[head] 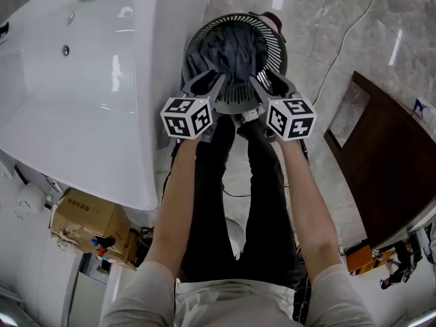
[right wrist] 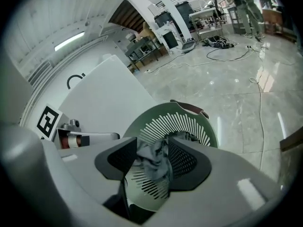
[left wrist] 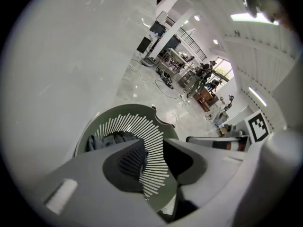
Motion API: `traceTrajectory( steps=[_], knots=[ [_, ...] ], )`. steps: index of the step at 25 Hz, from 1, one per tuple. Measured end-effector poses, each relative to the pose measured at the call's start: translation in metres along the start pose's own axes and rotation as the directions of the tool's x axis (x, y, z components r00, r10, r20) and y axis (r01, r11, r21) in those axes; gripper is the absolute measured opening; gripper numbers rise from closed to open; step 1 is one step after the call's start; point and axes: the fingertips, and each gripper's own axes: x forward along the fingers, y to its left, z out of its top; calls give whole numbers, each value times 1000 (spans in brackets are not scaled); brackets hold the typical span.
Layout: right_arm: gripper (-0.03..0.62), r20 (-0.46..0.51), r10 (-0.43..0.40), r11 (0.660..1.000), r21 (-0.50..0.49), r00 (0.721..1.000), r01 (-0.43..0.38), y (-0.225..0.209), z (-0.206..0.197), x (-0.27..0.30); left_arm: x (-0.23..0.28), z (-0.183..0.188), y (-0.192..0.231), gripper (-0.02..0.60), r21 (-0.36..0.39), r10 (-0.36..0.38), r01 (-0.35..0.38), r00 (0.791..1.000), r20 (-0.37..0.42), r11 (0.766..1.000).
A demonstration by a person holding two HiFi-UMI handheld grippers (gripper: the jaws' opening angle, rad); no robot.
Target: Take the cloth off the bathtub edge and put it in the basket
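The cloth point(head: 228, 50) lies bunched in the basket point(head: 276, 36). Left gripper point(head: 212, 82) released and empty; right gripper point(head: 261, 82) released, straddling a fold.

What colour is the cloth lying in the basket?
The cloth is dark blue-grey; the head view shows it best.

The person wears a pale grey short-sleeved top point(head: 231, 304) and black trousers point(head: 212, 210). Each hand carries grey plastic tongs, the left tongs point(head: 212, 80) and the right tongs point(head: 264, 80). Both have dark, grid-textured pads point(right wrist: 184, 160) and a white cube point(head: 187, 118) printed with black square markers.
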Motion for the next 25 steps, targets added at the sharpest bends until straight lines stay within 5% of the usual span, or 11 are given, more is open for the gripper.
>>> traceTrajectory(
  steps=[12,22,25],
  knots=[
    [183,2,25,994,-103,1000,-25,79,49,-102,-96,37,-90,156,76,-29,29,1000,3,997],
    [183,25,105,968,-232,994,-97,163,82,-236,-221,62,-193,156,261,-2,-1,1000,9,965],
    [183,27,114,956,-275,993,-102,186,85,-265,-253,64,-213,156,235,3,-16,999,54,972]
  ],
)
